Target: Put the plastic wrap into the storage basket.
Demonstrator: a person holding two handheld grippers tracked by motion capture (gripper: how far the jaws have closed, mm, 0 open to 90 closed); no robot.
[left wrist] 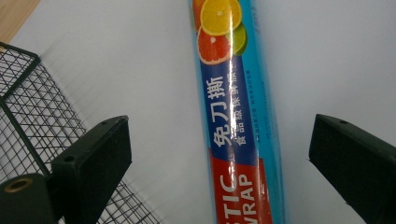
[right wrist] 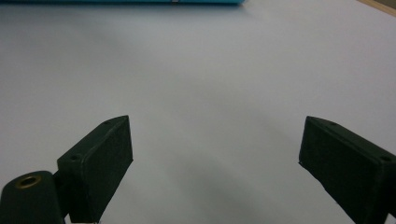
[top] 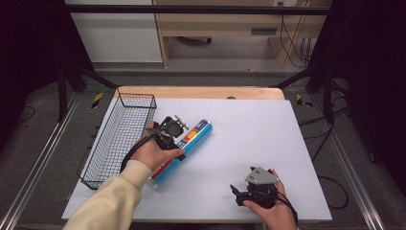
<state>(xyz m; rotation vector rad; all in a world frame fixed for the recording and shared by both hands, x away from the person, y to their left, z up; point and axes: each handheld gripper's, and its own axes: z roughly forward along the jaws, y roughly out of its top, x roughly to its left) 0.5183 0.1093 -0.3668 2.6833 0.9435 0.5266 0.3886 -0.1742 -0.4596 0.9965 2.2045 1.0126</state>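
White worktop [top: 249,143] carries a wrap roll [left wrist: 238,121] lying diagonally just beside a wire basket [top: 119,139], its long axis running between the wide-open jaws of the left hand-held gripper [left wrist: 219,154] above it, while the right hand-held gripper [right wrist: 215,158], also wide open, waits well apart.
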